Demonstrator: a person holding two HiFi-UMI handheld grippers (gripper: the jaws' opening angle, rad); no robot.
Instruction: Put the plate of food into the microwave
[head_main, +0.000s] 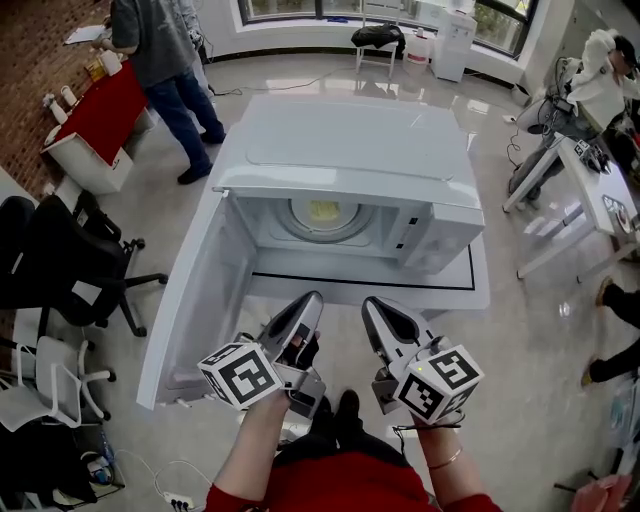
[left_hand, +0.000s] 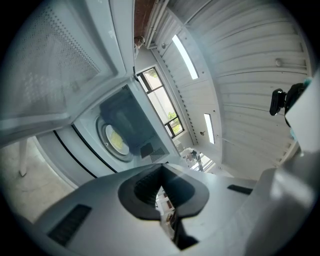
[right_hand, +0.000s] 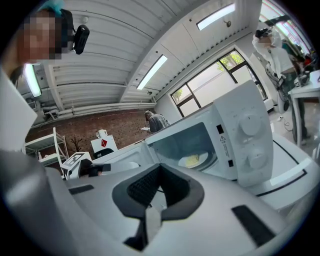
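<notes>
White desk carries a boxy microwave, its door swung left; a round plate of yellow food sits inside. Near, the left tongs and right tongs are pinched together, empty.

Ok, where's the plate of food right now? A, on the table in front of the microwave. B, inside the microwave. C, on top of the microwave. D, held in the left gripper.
B: the plate of food sits in the cavity of the microwave, whose door is open, while the left gripper and right gripper are shut and empty in front of it.
</notes>
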